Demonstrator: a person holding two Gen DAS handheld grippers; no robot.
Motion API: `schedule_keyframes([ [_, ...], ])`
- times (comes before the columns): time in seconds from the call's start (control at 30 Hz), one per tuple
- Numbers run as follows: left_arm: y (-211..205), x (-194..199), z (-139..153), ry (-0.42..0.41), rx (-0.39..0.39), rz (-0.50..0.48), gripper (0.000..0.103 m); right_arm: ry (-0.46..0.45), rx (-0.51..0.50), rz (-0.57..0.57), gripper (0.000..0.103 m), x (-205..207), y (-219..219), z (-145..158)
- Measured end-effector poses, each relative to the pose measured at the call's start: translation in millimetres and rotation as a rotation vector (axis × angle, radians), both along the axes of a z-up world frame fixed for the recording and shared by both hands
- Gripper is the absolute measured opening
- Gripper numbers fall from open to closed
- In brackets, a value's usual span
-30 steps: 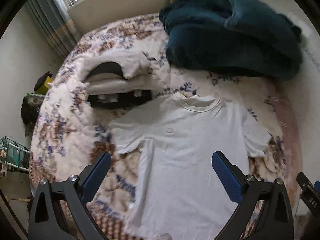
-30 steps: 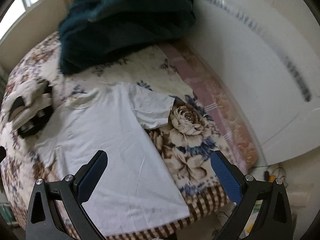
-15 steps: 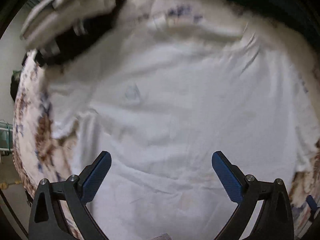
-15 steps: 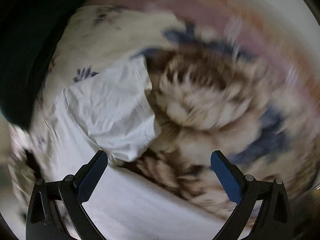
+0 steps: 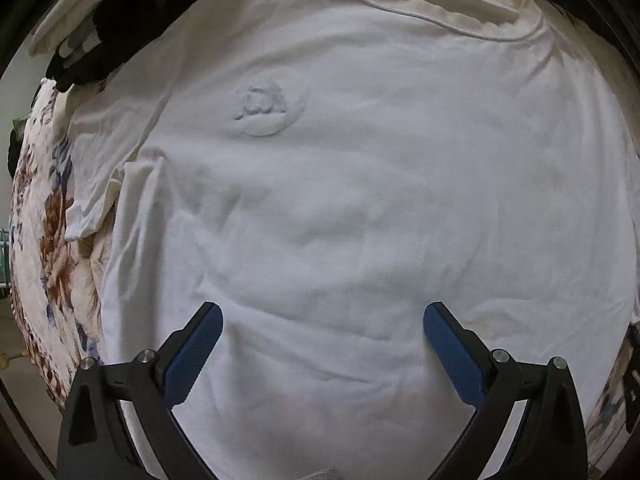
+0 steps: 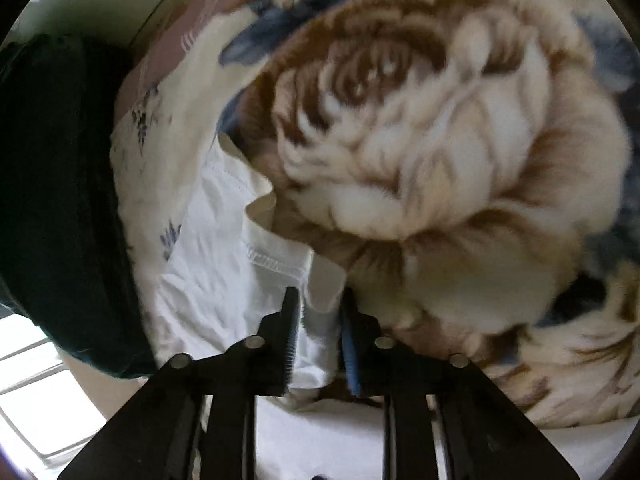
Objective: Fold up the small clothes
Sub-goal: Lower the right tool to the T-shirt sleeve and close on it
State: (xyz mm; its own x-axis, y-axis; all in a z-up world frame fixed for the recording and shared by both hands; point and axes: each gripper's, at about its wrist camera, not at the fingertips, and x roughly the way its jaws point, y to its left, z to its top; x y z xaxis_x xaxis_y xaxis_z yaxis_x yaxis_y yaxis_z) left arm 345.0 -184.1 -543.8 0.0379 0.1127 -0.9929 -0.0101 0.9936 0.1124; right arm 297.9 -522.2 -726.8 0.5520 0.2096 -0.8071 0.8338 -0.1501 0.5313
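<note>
A white T-shirt [image 5: 360, 180] lies flat, chest up, on the flowered bedspread [image 5: 44, 220], and it fills the left wrist view. My left gripper [image 5: 320, 320] points straight down over the shirt's lower body. It is open wide, its blue pads [image 5: 200, 344] close to the cloth with nothing between them. In the right wrist view the shirt's short sleeve [image 6: 240, 260] lies at the edge of a big brown rose print [image 6: 440, 140]. My right gripper [image 6: 320, 312] is closing, and a bunched fold of the sleeve hem fills the narrow gap and touches both pads.
A pile of black and white clothes [image 5: 100, 32] lies just past the shirt's shoulder at the upper left. A dark teal blanket [image 6: 52, 180] is heaped at the left of the right wrist view, with a bright window [image 6: 32, 400] below it.
Both grippers came down from high over the bed to the shirt. The right one rolled, reached the sleeve and narrowed its jaws from wide open onto the hem. The left one stayed open.
</note>
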Motion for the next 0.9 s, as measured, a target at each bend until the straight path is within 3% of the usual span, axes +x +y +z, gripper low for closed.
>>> schedule_keyframes([
  [0.03, 4, 1, 2, -0.002, -0.002, 0.006, 0.103, -0.034, 0.023, -0.005, 0.052, 2, 1, -2],
  [0.07, 7, 1, 3, -0.003, -0.003, 0.011, 0.103, -0.066, 0.041, -0.001, 0.06, 6, 2, -4],
  [0.13, 14, 10, 6, -0.003, -0.008, 0.024, 0.103, -0.068, 0.032, 0.021, 0.06, 17, 9, -4],
  [0.2, 21, 11, 9, -0.009, -0.008, 0.037, 0.103, -0.031, -0.039, 0.023, 0.038, 24, 13, 5],
  [0.23, 32, 17, 7, -0.013, -0.013, 0.048, 0.103, -0.003, -0.078, 0.036, 0.018, 30, 14, 10],
  [0.27, 37, 17, 8, -0.014, -0.016, 0.058, 0.103, 0.015, -0.11, 0.047, 0.011, 32, 10, 13],
  [0.37, 60, 19, 16, -0.031, -0.025, 0.097, 0.103, 0.074, -0.314, 0.158, 0.007, 59, 21, 49],
  [0.47, 89, 16, 27, -0.058, -0.019, 0.147, 0.103, 0.12, -0.607, 0.435, 0.007, 115, 61, 93],
  [0.53, 109, 12, 33, -0.074, -0.015, 0.18, 0.103, 0.125, -0.788, 0.66, 0.007, 156, 112, 113],
  [0.6, 133, 6, 41, -0.09, -0.011, 0.224, 0.103, 0.131, -0.955, 0.917, 0.006, 188, 178, 118],
  [0.7, 159, 0, 48, -0.089, 0.005, 0.266, 0.103, 0.108, -1.186, 1.295, 0.005, 218, 292, 99],
  [0.8, 185, -12, 42, -0.072, 0.023, 0.296, 0.103, 0.108, -1.317, 1.53, 0.005, 215, 363, 71],
  [0.9, 204, -22, 27, -0.055, 0.031, 0.321, 0.103, 0.13, -1.326, 1.64, 0.005, 199, 389, 48],
])
